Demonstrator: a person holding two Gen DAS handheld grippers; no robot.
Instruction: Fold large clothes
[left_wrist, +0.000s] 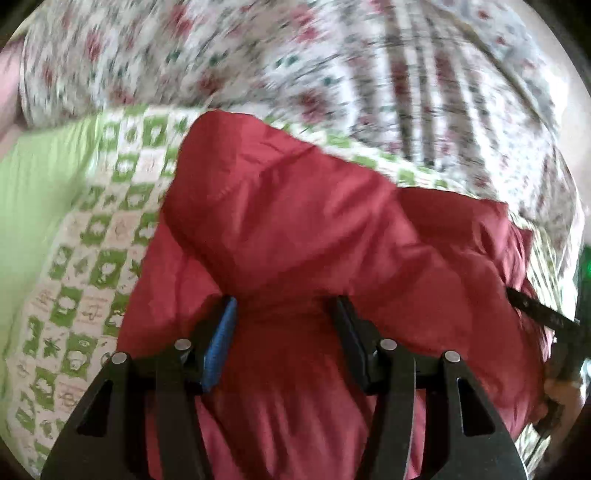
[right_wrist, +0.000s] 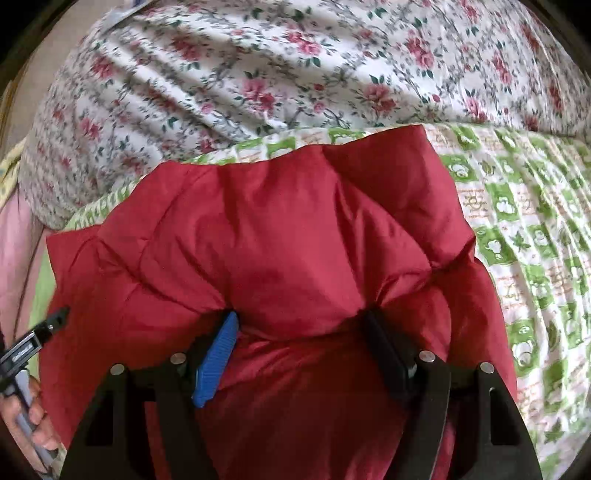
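**Puffy red jacket, gripped in both grippers**

While the red padded jacket (right_wrist: 280, 229) lies bunched on the green-checked bedsheet (right_wrist: 517, 206), below the floral quilt (right_wrist: 258, 74), my left gripper (left_wrist: 284, 325) and right gripper (right_wrist: 299, 332) each seem to pinch a thick fold of it. I judge it light, soft, springy and slick-shelled, so I would hold at seams or hem, where the padding is thinner.

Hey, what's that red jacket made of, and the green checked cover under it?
Red jacket: likely nylon or polyester shell with padded filling; faint sheen, puffy stitched sections. Green checked cover: probably printed cotton; matte, finely wrinkled.
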